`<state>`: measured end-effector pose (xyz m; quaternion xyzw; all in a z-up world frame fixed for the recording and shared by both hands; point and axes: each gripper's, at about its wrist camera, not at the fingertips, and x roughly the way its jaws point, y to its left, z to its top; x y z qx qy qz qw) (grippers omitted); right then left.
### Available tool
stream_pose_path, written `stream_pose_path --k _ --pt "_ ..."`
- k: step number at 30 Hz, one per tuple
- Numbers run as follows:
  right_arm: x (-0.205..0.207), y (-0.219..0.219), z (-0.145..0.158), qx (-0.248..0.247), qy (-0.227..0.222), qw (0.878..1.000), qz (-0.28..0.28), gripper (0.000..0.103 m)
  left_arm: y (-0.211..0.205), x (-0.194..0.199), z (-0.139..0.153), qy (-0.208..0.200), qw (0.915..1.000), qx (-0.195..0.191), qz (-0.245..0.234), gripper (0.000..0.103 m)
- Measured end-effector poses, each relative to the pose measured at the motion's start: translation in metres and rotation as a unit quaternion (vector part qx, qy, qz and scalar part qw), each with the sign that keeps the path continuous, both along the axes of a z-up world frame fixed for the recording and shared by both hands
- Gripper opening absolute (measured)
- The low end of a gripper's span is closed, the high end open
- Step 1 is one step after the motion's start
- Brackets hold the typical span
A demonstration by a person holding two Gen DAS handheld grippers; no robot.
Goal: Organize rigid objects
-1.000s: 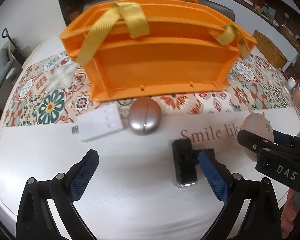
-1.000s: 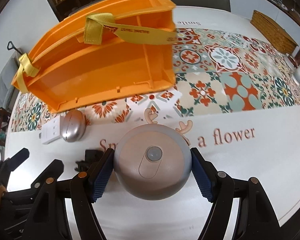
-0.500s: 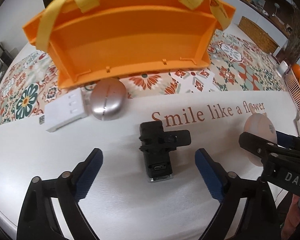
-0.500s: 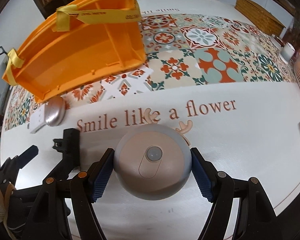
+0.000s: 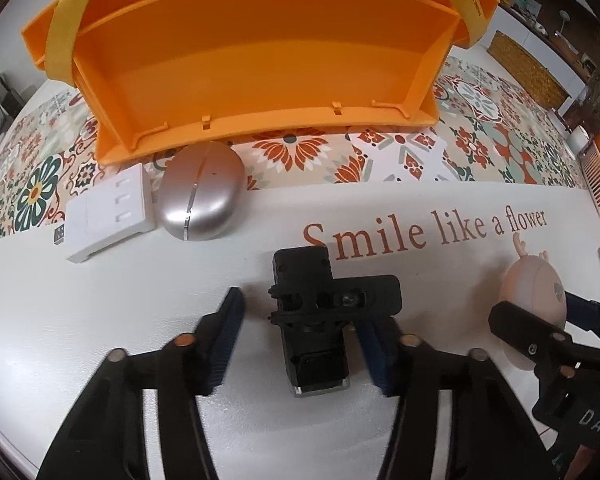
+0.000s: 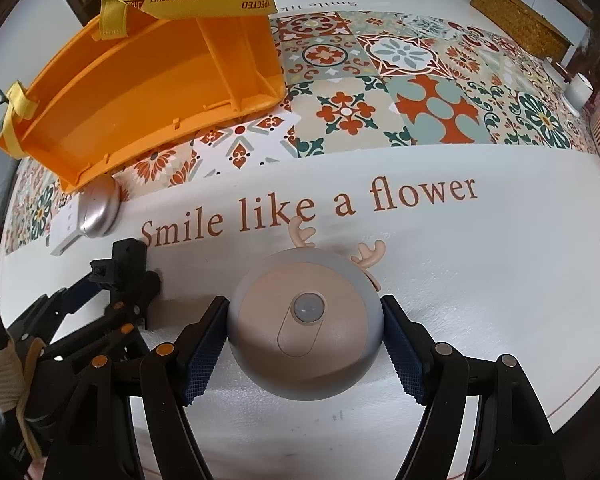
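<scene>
From the left wrist, the left gripper [image 5: 300,344] straddles a black clip-like device [image 5: 320,320] on the white table [image 5: 100,320]; its jaws have just been closing, the right pad at or nearly at the device's side, the left pad still apart from it, so nothing is clamped. Ahead and to the left lie a silver oval case [image 5: 202,192] and a white adapter [image 5: 108,212], side by side; beyond them stands an orange crate [image 5: 260,52] with yellow straps. From the right wrist, the right gripper [image 6: 304,344] clamps a round beige night light [image 6: 304,336] with small antlers, both pads pressed to its sides. The crate [image 6: 140,92] sits far ahead to the left, the black device [image 6: 128,268] just left, between the other gripper's fingers.
</scene>
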<state>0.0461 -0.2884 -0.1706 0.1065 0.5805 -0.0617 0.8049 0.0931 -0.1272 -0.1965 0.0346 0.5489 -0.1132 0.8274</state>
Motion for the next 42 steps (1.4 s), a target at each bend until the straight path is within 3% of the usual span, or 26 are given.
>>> stream_pose_path --k 2,8,21,42 --pt "0.0 0.001 -0.001 0.001 0.001 1.0 0.0 0.075 0.001 0.0 0.001 0.0 1.0 -0.007 0.0 0.036" --pt "0.002 0.005 0.002 0.005 -0.002 1.0 0.002 0.075 0.011 0.004 0.004 0.008 0.9993 -0.035 0.002 0.032" --pt "0.008 0.015 0.025 0.007 -0.029 0.999 0.013 0.075 0.026 0.003 0.038 -0.034 0.9982 -0.049 0.001 0.032" --pt "0.018 0.033 0.094 0.015 -0.109 0.993 0.033 0.075 0.046 0.009 0.111 -0.111 0.9915 -0.067 0.012 0.032"
